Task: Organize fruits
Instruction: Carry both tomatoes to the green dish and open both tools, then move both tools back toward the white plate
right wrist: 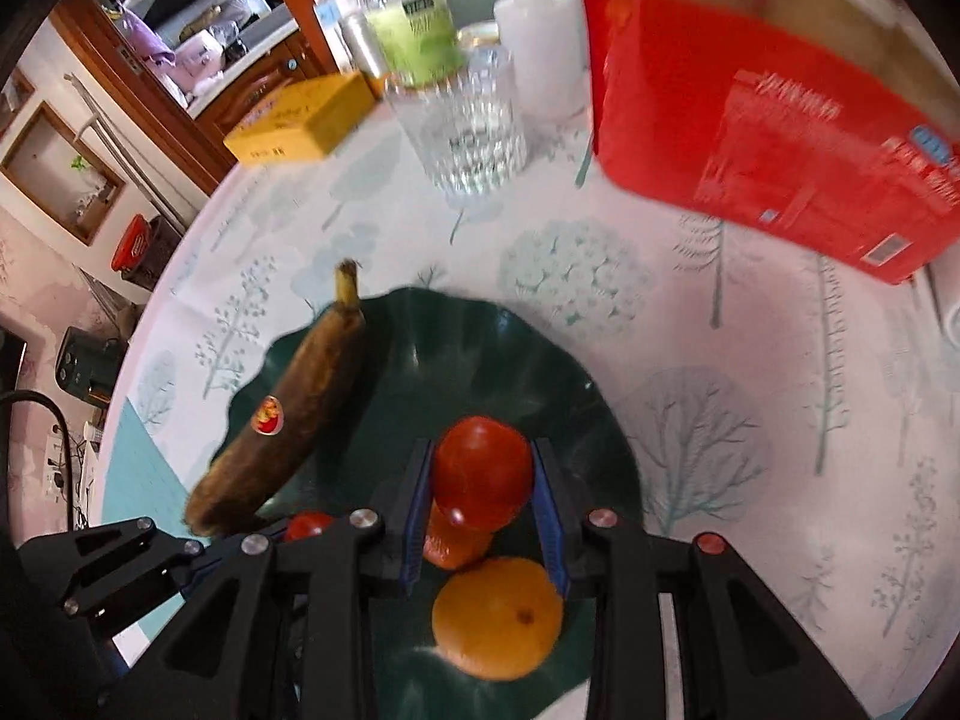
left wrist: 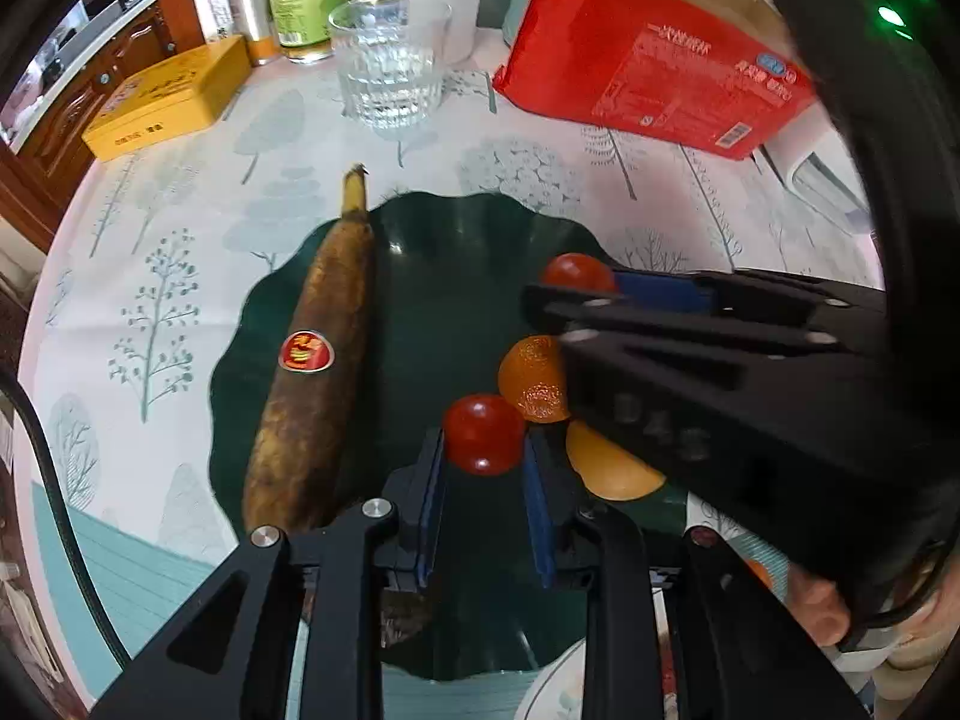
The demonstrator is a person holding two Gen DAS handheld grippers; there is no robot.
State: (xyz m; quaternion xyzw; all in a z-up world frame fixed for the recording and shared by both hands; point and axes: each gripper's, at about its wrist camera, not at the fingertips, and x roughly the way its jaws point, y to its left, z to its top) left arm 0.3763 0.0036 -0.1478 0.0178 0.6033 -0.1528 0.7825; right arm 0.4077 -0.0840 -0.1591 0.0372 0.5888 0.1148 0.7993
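Each gripper clamps a red tomato over the dark green scalloped plate (right wrist: 540,348): left gripper (left wrist: 485,456), its tomato (left wrist: 483,433); right gripper (right wrist: 483,501), its tomato (right wrist: 483,473). On the plate, an overripe banana (right wrist: 288,414) lies at nine o'clock and an orange (right wrist: 498,618) at six. Tree-print tablecloth (right wrist: 720,450); at twelve o'clock, a glass tumbler (right wrist: 462,126), yellow tin (right wrist: 300,120) and red package (right wrist: 780,144); wooden cabinets (right wrist: 168,90) stand behind.

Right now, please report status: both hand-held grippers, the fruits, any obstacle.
Left hand-held gripper shut on tomato. Right hand-held gripper shut on second tomato. Banana, oranges on green plate. No obstacle seen.

Browned banana (left wrist: 312,372), two oranges (left wrist: 534,381), two red tomatoes (left wrist: 483,433) over dark-green plate (left wrist: 444,252).
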